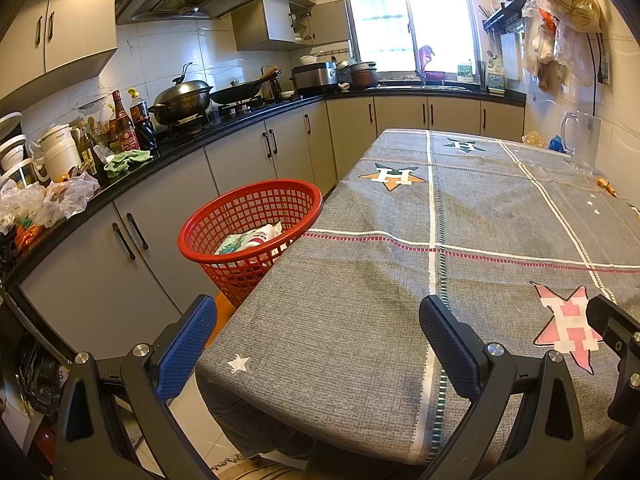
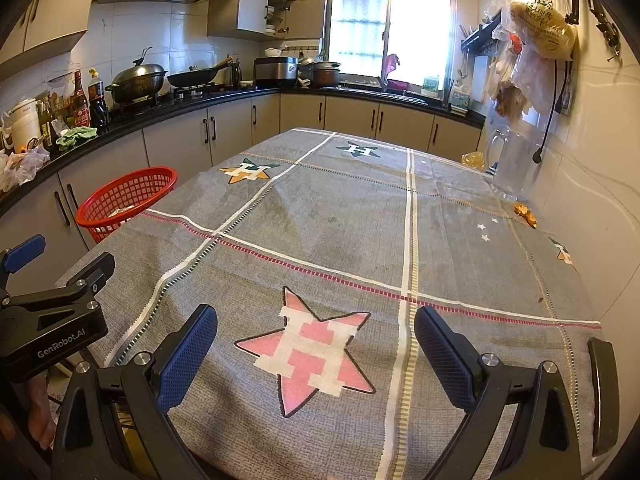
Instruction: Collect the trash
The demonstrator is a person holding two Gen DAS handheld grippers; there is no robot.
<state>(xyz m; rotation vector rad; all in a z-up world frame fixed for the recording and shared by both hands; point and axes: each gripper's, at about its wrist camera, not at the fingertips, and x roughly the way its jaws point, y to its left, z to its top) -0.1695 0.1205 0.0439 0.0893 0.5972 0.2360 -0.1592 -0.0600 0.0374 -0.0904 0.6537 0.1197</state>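
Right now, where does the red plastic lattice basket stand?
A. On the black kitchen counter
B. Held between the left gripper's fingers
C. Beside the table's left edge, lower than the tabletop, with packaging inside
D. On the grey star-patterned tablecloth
C. The red plastic lattice basket sits off the left edge of the table with the grey star-patterned tablecloth, below the tabletop, with crumpled packaging inside; the left gripper is open and empty.

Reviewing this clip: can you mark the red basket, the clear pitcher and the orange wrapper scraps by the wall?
red basket (image 1: 224, 216): left wrist view, near rim.
clear pitcher (image 2: 516, 160): right wrist view, body wall.
orange wrapper scraps (image 2: 526, 212): right wrist view, middle of the pile on the tablecloth.
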